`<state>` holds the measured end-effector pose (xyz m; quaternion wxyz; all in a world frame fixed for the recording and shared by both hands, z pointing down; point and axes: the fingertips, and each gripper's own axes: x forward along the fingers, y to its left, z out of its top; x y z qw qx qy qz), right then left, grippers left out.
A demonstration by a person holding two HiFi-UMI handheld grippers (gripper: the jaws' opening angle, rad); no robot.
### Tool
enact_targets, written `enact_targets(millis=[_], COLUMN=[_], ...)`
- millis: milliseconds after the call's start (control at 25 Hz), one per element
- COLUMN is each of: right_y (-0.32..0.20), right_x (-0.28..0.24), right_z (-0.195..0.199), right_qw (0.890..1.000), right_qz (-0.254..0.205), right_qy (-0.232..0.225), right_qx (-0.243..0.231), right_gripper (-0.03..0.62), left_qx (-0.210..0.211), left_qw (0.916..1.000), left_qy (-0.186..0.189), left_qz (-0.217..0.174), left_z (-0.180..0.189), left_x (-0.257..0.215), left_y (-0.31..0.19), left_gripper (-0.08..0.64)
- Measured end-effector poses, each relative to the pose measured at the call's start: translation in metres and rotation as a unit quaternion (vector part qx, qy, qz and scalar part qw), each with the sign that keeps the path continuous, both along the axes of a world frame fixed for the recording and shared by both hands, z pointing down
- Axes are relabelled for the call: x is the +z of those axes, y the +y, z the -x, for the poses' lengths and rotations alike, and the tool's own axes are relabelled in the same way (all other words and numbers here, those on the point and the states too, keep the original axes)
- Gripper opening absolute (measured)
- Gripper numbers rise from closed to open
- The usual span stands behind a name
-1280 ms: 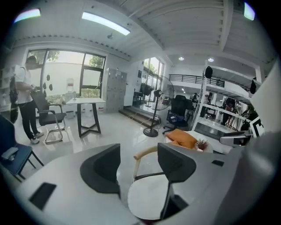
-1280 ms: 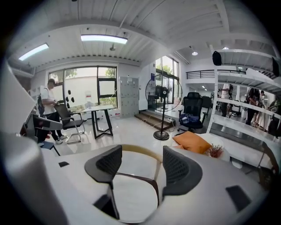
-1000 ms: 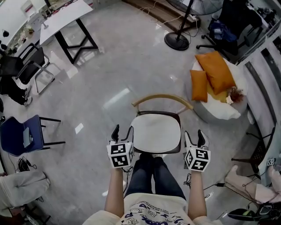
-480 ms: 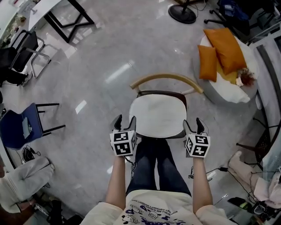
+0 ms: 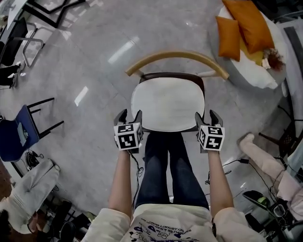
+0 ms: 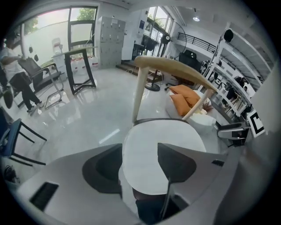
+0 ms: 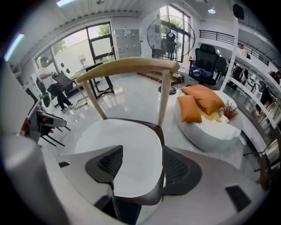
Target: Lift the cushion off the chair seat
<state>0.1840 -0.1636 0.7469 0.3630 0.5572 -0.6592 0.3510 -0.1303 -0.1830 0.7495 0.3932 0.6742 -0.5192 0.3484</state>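
Over the last second both grippers have come down to the near edge of the chair, which now fills more of the head view. The white cushion (image 5: 168, 104) lies flat on the chair (image 5: 173, 75) seat and covers nearly all of it, with a dark rim of seat showing at the far edge and the right side.

The left gripper (image 5: 130, 115) sits at the cushion's near left corner and the right gripper (image 5: 206, 116) at its near right corner. Each has its jaws apart, with the cushion's edge showing between them and no pad pressing on it.

The person's legs (image 5: 165, 160) stand just near the seat's front, between the two grippers. A curved wooden backrest (image 5: 176, 57) arches over the far side.

Far right, two orange pillows (image 5: 241, 26) rest on a white pouf (image 5: 258, 73). A blue chair (image 5: 14, 137) stands well apart at the left. A table (image 5: 52, 12) with black legs is at the far left. The floor (image 5: 94, 61) is glossy grey tile, in a bright room with large windows.
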Motion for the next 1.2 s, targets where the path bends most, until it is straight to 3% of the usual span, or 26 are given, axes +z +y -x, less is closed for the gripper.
enact_targets(millis=[320, 720, 1000, 1200], right_y=[0.002, 0.002, 0.001, 0.001], right_x=[0.087, 0.162, 0.182, 0.186], right_z=[-0.019, -0.030, -0.037, -0.033], right_qw=[0.999, 0.996, 0.994, 0.992], right_qz=[0.040, 0.081, 0.097, 0.099], right_qy=[0.011, 0.023, -0.039, -0.073], right_qx=[-0.009, -0.017, 0.003, 0.001], right_gripper=[0.296, 0.311, 0.337, 0.307], left_qx=[-0.006, 0.003, -0.012, -0.026], left_qw=[0.9993, 0.9983, 0.9966, 0.9968], left_qy=[-0.005, -0.012, -0.014, 0.004], left_qz=[0.036, 0.057, 0.081, 0.075], left_z=[0.000, 0.006, 0.003, 0.000], left_x=[0.081, 0.142, 0.173, 0.181], left_y=[0.002, -0.006, -0.008, -0.007], left_gripper=[0.262, 0.262, 0.265, 0.244])
